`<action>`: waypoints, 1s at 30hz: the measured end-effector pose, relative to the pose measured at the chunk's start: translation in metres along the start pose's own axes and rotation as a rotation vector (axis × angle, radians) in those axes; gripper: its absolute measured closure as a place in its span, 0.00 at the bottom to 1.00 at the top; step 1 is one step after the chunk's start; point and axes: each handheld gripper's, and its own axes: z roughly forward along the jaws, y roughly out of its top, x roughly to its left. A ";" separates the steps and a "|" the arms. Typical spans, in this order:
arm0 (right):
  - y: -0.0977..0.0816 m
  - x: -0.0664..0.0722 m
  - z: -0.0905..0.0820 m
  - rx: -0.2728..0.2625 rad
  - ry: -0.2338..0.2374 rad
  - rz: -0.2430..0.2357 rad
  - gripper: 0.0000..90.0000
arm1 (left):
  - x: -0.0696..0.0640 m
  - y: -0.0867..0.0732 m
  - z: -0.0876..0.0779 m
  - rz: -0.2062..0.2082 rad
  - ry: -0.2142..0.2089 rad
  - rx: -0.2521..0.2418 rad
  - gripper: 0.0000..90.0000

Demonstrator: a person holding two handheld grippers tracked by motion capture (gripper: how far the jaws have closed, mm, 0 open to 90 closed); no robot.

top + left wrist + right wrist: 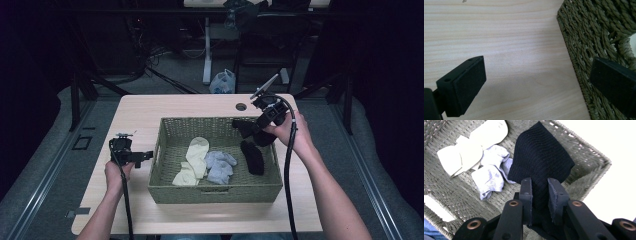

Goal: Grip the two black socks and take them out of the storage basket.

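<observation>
The right gripper (540, 195) is clamped on a black sock (541, 160) above the woven basket (165, 192). The left gripper (536, 85), jaws apart and holding nothing, rests over the table (511, 37) beside the basket's wall.

You have a black ribbed sock (541, 160) pinched between the jaws of your right gripper (539, 187), its bunched fabric fanning out beyond the pads. It hangs lifted above the far right corner of the woven basket (215, 192).

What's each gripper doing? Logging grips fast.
Left gripper: open, empty, beside the basket.
Right gripper: closed on a black sock.
</observation>
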 end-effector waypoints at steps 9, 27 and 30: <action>-0.006 -0.012 -0.024 -0.028 -0.021 0.020 0.84 | 0.000 0.000 0.000 0.000 0.001 -0.001 0.01; -0.043 -0.064 -0.050 -0.094 -0.095 0.162 0.84 | 0.000 0.000 0.000 -0.001 0.006 -0.004 0.01; -0.051 -0.072 -0.049 -0.096 -0.115 0.183 0.84 | -0.001 0.000 -0.001 -0.002 0.008 -0.006 0.01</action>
